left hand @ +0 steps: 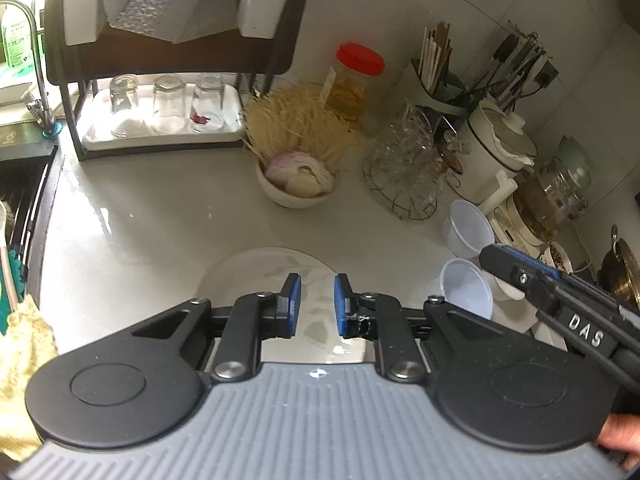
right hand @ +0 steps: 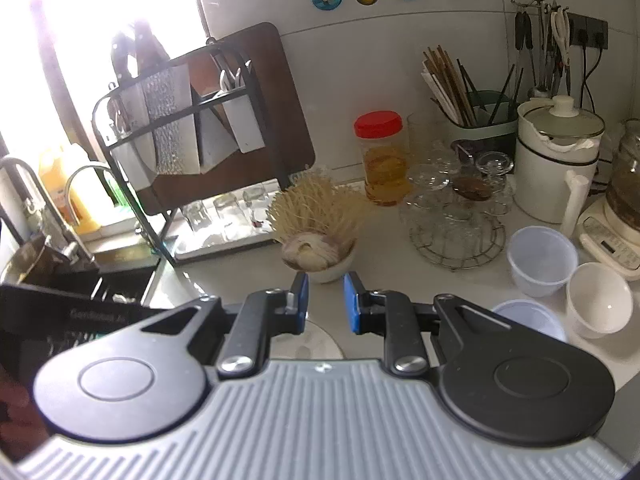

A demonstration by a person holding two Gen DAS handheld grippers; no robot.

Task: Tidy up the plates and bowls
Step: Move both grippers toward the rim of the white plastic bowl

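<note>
A pale patterned plate (left hand: 260, 276) lies flat on the white counter, just under my left gripper (left hand: 317, 300). That gripper hovers above it, its blue pads a narrow gap apart with nothing between them. The plate's edge (right hand: 316, 342) also shows below my right gripper (right hand: 326, 300), which is likewise narrowly open and empty. My right gripper (left hand: 486, 256) reaches in from the right over two translucent plastic bowls (left hand: 468, 226) (left hand: 466, 288). A white ceramic bowl (right hand: 598, 300) sits tipped beside them. Further back stands a white bowl of garlic (right hand: 320, 260).
A black dish rack (left hand: 160, 112) with upturned glasses on a tray stands at the back left, beside the sink (left hand: 20, 184). A red-lidded jar (left hand: 352, 80), a wire basket of glassware (left hand: 404, 168), a chopstick holder (right hand: 472, 120) and a white pot (right hand: 556, 160) crowd the back right. A yellow cloth (left hand: 20, 340) hangs at left.
</note>
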